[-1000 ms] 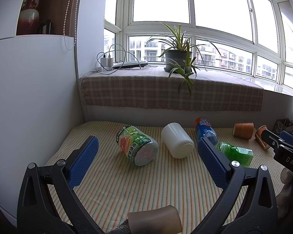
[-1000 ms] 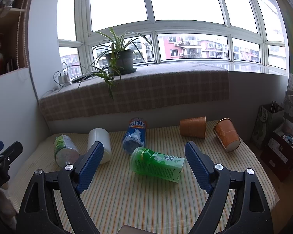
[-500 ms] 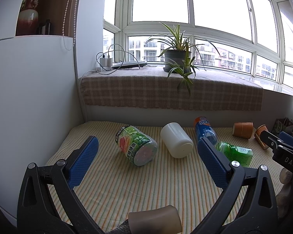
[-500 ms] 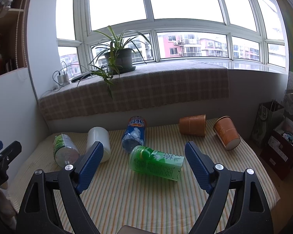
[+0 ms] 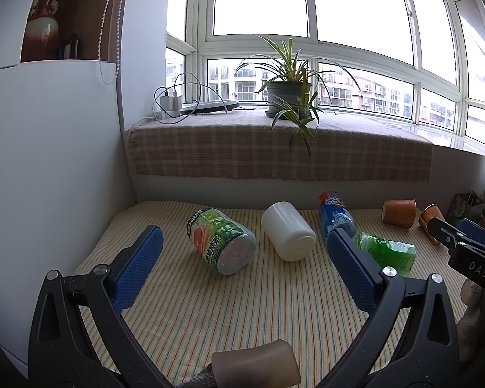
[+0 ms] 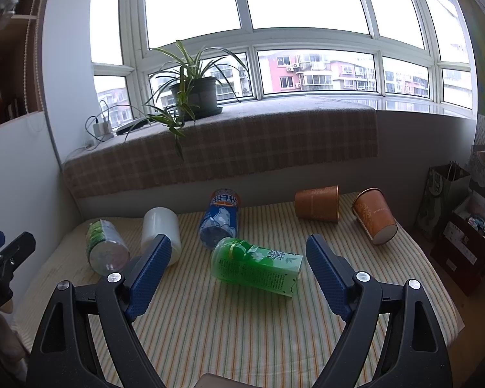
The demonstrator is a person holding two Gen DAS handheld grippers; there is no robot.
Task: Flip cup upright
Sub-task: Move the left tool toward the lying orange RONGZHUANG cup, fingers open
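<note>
— Both of them are just hanging there, aren't they? The left tool (image 5: 242, 258) has its blue pads spread wide with nothing between, and the right tool (image 6: 239, 268) is gaping the same way.

— Yes, empty-handed, both above the striped surface (image 6: 242, 329). Closest ahead of the right tool is that green drink carton (image 6: 258, 268), lying flat, nearly framed by its pads. That's not a cup, though.

— Ahead of the left tool there's the green-labelled bottle (image 5: 221, 241) on its side, and just past it, a little to the right, the white cup (image 5: 287, 231), tipped over.

— That looks like plain plastic to me: light, fairly stiff, smooth enough to slide or roll when nudged. I'd pinch it across the barrel, near the middle.

— And the orange ones?

— Farther off, ahead and to the right of the right tool: one paper cup (image 6: 317, 207) on its side, another paper cup (image 6: 375, 215) beyond it, also toppled. Those I'd judge very light and soft-walled; squeeze hard and they'd crumple. Take them gently, low on the body where the base stiffens them.

— Between them, the blue bottle (image 6: 221, 218), then the sill and the potted plant (image 6: 194, 97).
</note>
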